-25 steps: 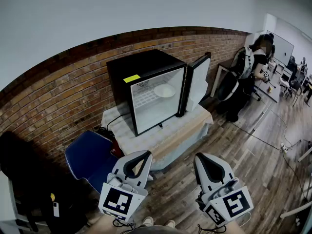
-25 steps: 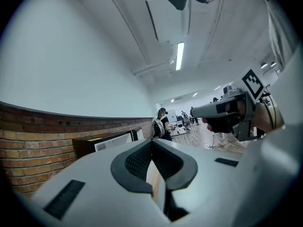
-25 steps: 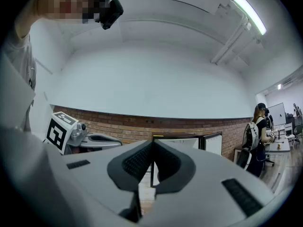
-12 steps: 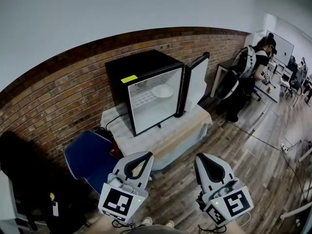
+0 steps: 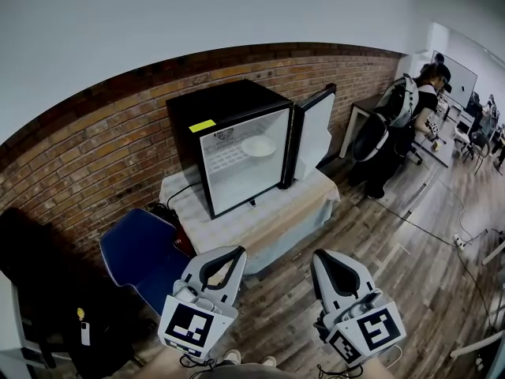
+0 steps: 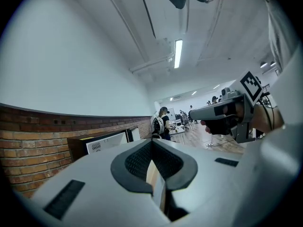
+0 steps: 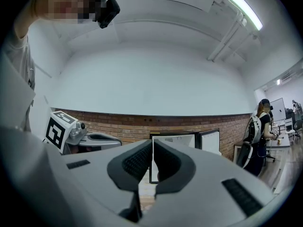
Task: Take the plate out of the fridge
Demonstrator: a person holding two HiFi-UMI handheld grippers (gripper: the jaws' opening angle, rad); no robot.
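A black mini fridge (image 5: 229,109) stands on a cloth-covered table (image 5: 272,212) against the brick wall, its door (image 5: 316,133) swung open to the right. A white plate (image 5: 258,146) lies on the upper wire shelf inside. Both grippers hover low in the head view, well short of the table and pointing level toward the fridge. My left gripper (image 5: 224,253) is shut with nothing in it, and so is my right gripper (image 5: 332,260). In the right gripper view the fridge (image 7: 173,138) shows just past the closed jaw tips (image 7: 152,143). The left gripper's tips (image 6: 152,142) also meet.
A blue chair (image 5: 138,255) stands left of the table, close to the left gripper. A person with a backpack (image 5: 402,105) stands by desks at the far right. Cables run over the wooden floor (image 5: 426,227). Dark bags (image 5: 47,290) sit at the left.
The fridge sits slightly further left in the head view and both grippers have shifted a little with it. Their jaws stay shut. The person at the right has straightened up.
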